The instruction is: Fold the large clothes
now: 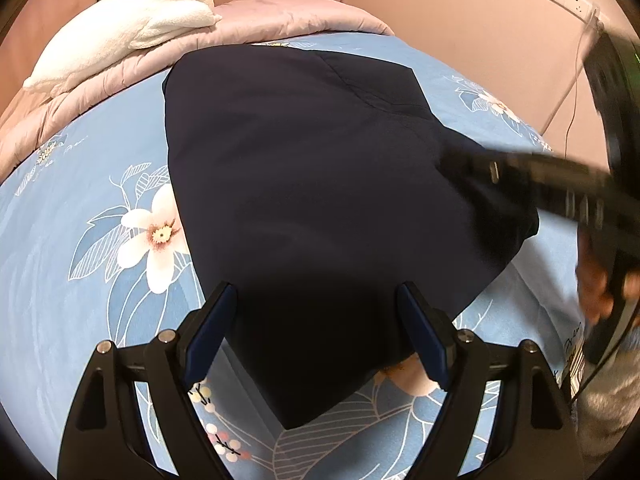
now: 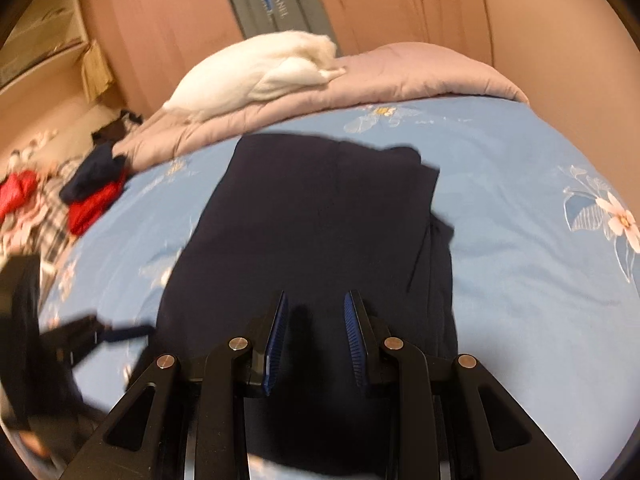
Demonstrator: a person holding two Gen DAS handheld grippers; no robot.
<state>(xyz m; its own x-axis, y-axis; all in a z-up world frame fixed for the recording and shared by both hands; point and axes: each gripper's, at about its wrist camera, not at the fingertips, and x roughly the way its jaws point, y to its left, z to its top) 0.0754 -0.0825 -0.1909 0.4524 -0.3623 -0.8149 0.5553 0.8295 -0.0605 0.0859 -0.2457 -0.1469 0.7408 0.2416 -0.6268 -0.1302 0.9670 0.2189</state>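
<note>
Navy garment folded on floral bedsheet, white towel behind

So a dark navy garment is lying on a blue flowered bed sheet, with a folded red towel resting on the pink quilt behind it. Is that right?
Nearly. The towel on the pink quilt is white, not red, as the left wrist view shows. The rest stands: the dark navy garment lies on the blue flowered sheet.

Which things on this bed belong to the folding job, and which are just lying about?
For the job:
- dark navy garment
- left hand-held gripper
- right hand-held gripper

Lying about:
- white towel
- pink quilt
- red and dark clothes
</note>
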